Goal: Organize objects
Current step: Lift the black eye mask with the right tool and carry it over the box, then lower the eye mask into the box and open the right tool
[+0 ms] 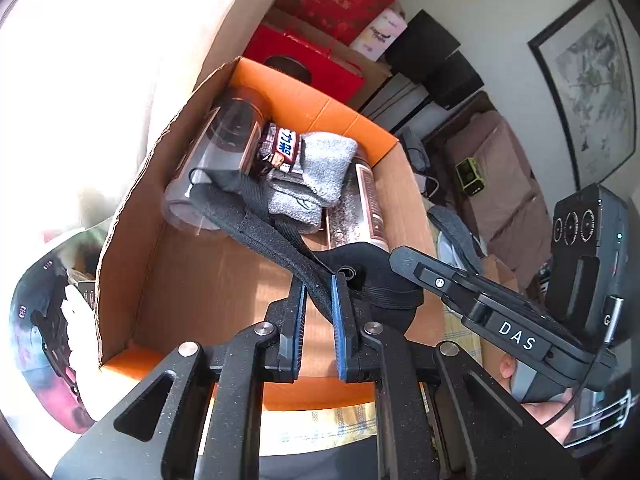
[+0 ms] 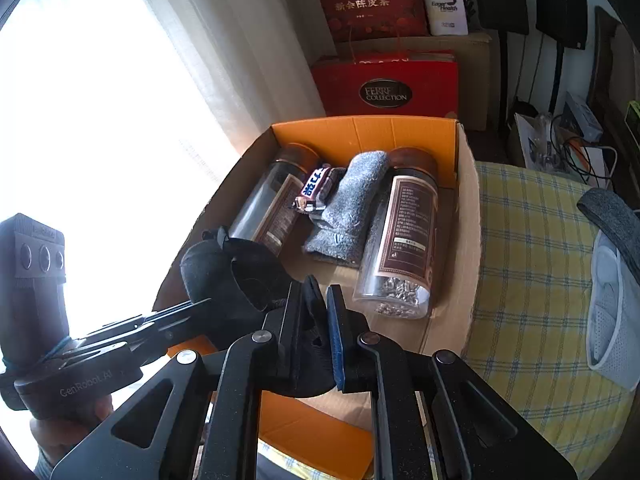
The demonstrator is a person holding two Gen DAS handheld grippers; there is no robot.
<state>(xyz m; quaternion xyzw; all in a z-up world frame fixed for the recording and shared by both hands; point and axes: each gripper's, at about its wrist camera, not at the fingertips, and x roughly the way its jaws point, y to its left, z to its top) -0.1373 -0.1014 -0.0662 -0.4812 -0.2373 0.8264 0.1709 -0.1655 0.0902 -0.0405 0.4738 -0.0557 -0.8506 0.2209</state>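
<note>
Room: a bright window with a pale curtain (image 2: 224, 40) on one side; a framed ink painting (image 1: 592, 80) hangs on the far wall.
Surface: a yellow plaid cloth (image 2: 532, 264) covers the surface on which the box stands; whether it is a bed or a desk, I cannot tell.
Cardboard box (image 2: 468, 240): open, orange outside and on its flaps, set on the cloth close to the window.
Background stack: red gift boxes (image 2: 384, 80) and a brown carton piled behind the box.
Jars: one labelled jar (image 2: 404, 236) lies along the right wall of the box, a second jar (image 2: 272, 208) along the left wall.
Grey sock (image 2: 348, 208): lies between the two jars.
Snack bar (image 2: 316, 192): rests against the left jar, touching the sock.
White mesh item (image 2: 612, 320): on the cloth, well right of the box.
Black strap item (image 1: 280, 240): dark fabric with a long strap, held over the near part of the box, the strap's far end draped on the left jar.
Left gripper (image 1: 320, 284): fingers pinch the strap.
Right gripper (image 2: 320, 292): fingers pinch the dark fabric.
</note>
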